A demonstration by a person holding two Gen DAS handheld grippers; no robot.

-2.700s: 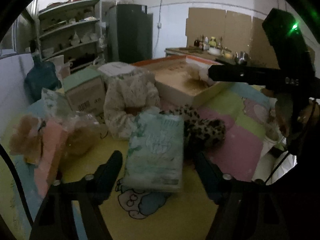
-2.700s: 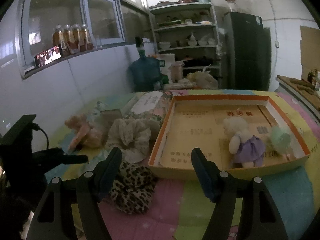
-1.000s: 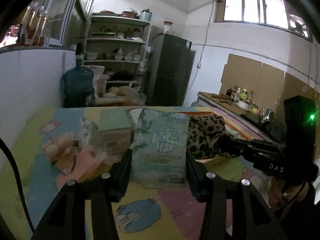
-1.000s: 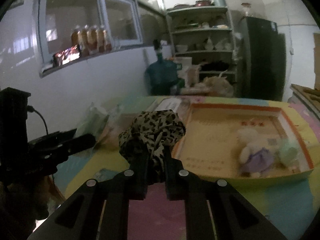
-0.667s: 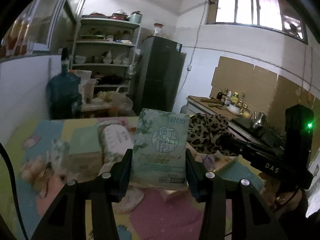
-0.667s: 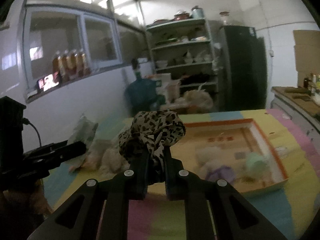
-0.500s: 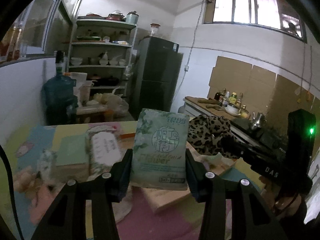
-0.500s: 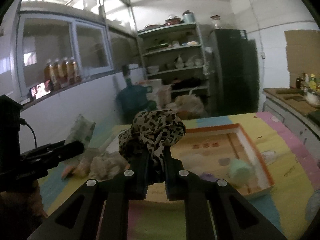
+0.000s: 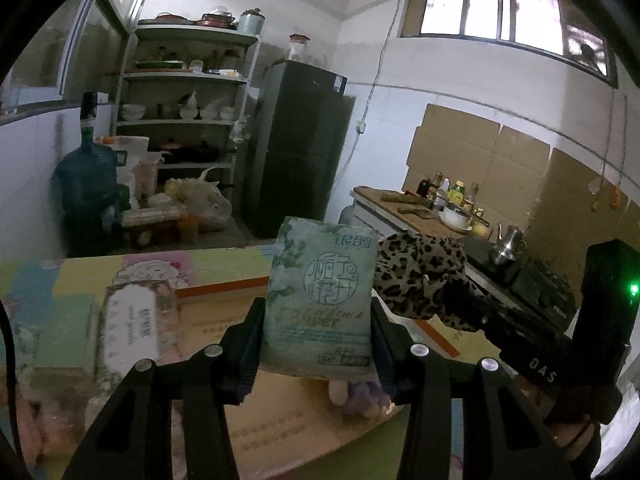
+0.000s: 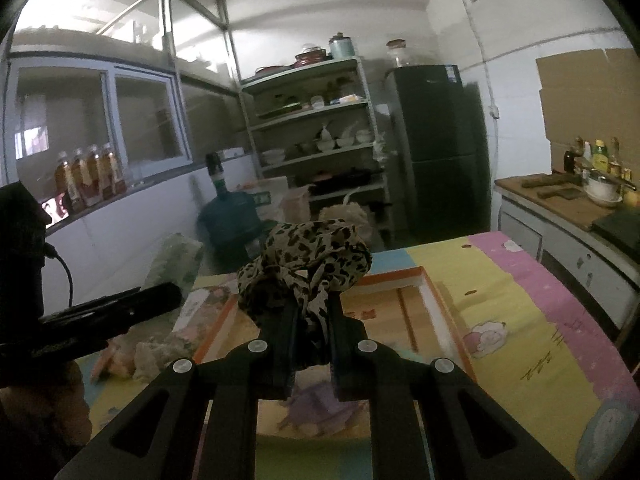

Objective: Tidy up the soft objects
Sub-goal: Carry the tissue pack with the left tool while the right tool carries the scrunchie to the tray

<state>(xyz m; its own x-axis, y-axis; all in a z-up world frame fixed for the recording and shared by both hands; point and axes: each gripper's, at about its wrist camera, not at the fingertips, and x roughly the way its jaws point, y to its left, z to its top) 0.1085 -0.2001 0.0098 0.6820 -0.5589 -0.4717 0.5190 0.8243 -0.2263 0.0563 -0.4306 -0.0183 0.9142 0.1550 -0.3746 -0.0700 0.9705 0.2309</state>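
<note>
1. Two soft things are in the air at once: a pale green tissue pack (image 9: 320, 300) and a leopard-print cloth (image 10: 304, 264), each carried by its own gripper above the shallow cardboard tray (image 10: 436, 300), which looks like the collecting place
2. Left gripper (image 9: 316, 336) is clamped on the tissue pack, a finger against each side edge near the pack's lower half, so the pack stands upright with its printed face toward the camera; gripping the narrow sides probably keeps the slippery film from sliding out
3. Right gripper (image 10: 310, 344) is closed nearly all the way on the cloth, pinching a thin fold while the rest bunches up in a loose ball above the fingertips; a thin fabric needs that tight a pinch
4. From the left wrist view the cloth sits just right of the pack, so the two grippers travel side by side
5. Beneath them, in the tray, a small plush toy in purple (image 9: 360, 394) is partly hidden by the pack
6. To the left of the tray on the worktop (image 10: 520, 320), with its colourful cartoon mat, lies a white labelled pack (image 9: 136, 320) and some blurred pale soft items, apparently still to be sorted
7. My guess is that lowering and releasing both loads into the tray comes next, clear of the toy
</note>
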